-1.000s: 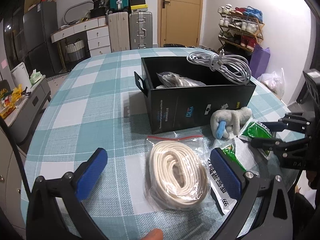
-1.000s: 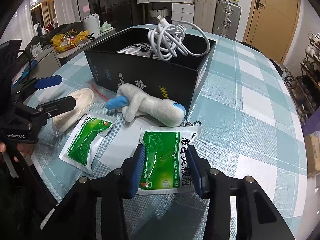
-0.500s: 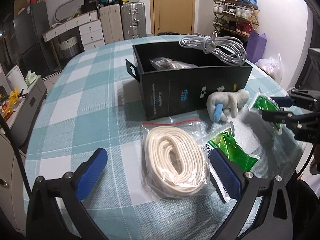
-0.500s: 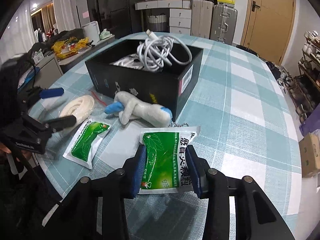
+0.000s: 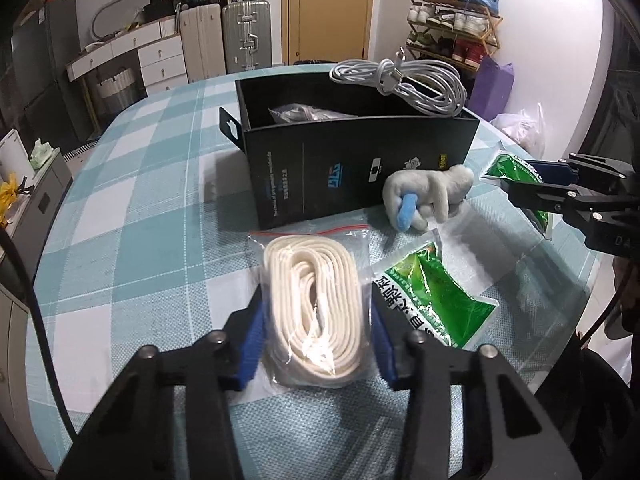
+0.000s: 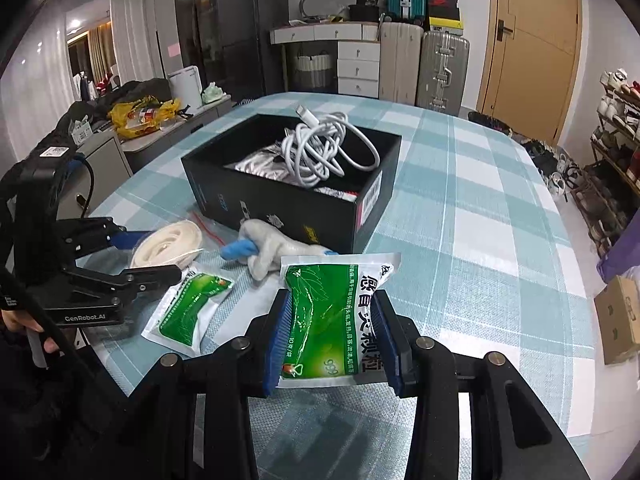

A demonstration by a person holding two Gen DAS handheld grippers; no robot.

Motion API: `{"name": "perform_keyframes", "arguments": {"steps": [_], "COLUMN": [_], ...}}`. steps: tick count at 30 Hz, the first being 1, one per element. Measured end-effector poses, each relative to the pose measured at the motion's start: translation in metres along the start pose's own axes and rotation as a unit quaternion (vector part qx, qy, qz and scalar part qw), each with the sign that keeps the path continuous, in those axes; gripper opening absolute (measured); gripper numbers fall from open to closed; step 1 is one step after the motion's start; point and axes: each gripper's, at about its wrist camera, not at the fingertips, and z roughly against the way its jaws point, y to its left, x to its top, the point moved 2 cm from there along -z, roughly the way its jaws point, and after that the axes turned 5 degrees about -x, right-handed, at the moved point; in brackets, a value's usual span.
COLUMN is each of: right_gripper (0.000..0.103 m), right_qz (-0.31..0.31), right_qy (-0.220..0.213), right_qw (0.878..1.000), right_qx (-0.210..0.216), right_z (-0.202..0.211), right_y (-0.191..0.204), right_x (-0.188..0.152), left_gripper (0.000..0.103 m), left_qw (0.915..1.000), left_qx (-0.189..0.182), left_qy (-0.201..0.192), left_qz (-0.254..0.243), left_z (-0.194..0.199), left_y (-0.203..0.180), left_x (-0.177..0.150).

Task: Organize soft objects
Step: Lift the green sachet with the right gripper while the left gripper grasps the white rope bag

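A clear bag of coiled white cord lies on the checked table. My left gripper is closing on it, and the blue pads touch both sides of the bag. My right gripper is shut on a green sachet and holds it just above the table. A second green sachet lies flat between the two grippers. A white plush toy with blue tips rests against the open black box. The box holds a coiled white cable and a silvery bag.
The round table's near edge runs just under both grippers. Checked cloth lies bare to the right of the box. Beyond the table stand suitcases, drawers and a shoe rack. A hand holds the left gripper's handle.
The left jaws went from wide open to closed in on the cord bag. The right gripper has risen slightly, with the green sachet off the table.
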Motion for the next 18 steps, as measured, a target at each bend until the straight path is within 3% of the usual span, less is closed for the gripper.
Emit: {"name": "perform_keyframes", "arguments": {"steps": [6, 18], "right_gripper": [0.04, 0.04], "right_qz": [0.001, -0.003], "right_qy": [-0.018, -0.081], "right_qw": [1.0, 0.997], "right_qx": [0.006, 0.003], "right_z": [0.006, 0.03], "right_y": [0.002, 0.002], "right_x": [0.002, 0.009], "left_gripper": [0.035, 0.035], "left_qw": [0.9996, 0.9976], "left_qx": [-0.012, -0.015], "left_qy": [-0.016, -0.06], "left_qz": [0.021, 0.031], "left_z": [0.008, 0.029], "left_y": [0.007, 0.011], "left_x": [0.0, 0.01]}}
